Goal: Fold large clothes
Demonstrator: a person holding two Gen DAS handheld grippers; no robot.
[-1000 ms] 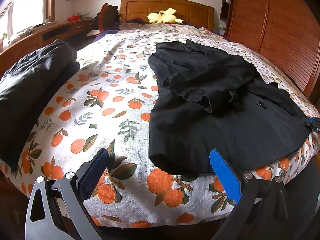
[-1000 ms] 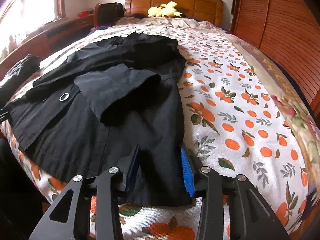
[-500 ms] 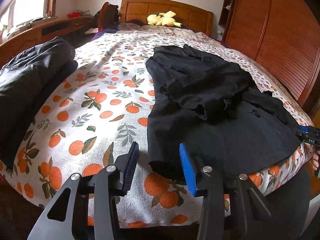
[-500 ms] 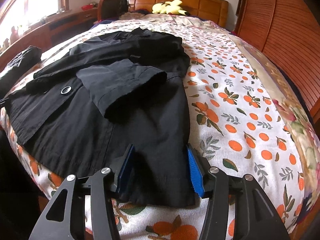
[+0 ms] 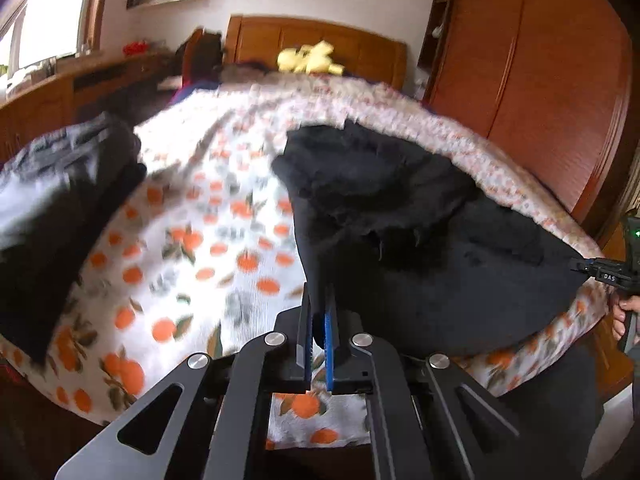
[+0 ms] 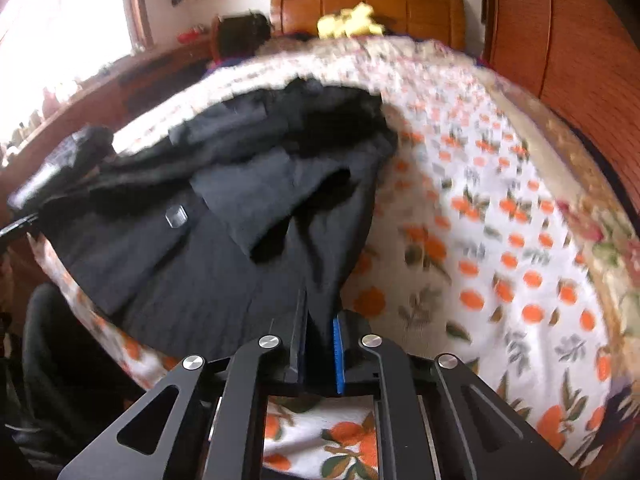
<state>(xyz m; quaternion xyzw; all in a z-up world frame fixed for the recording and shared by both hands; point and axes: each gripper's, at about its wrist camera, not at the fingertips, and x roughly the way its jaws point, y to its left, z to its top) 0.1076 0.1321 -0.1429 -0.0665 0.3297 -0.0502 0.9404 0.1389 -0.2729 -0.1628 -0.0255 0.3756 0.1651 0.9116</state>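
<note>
A large black coat (image 5: 400, 240) lies on the bed, its hem at the near edge; it also shows in the right wrist view (image 6: 248, 216). My left gripper (image 5: 318, 332) is shut on the hem's left corner, cloth pinched between its pads. My right gripper (image 6: 318, 344) is shut on the hem's right corner. The right gripper also shows at the far right of the left wrist view (image 5: 600, 274), holding the coat's corner. The hem is lifted off the bed and both views are blurred.
The bed has an orange-print sheet (image 5: 192, 248) and a wooden headboard (image 5: 316, 48) with a yellow plush toy (image 5: 308, 60). A dark folded garment (image 5: 60, 196) lies on the bed's left side. A wooden wardrobe (image 5: 540, 92) stands on the right.
Both grippers have closed on the coat's hem corners and started lifting it. The cameras have tilted up and the views are now blurred.
</note>
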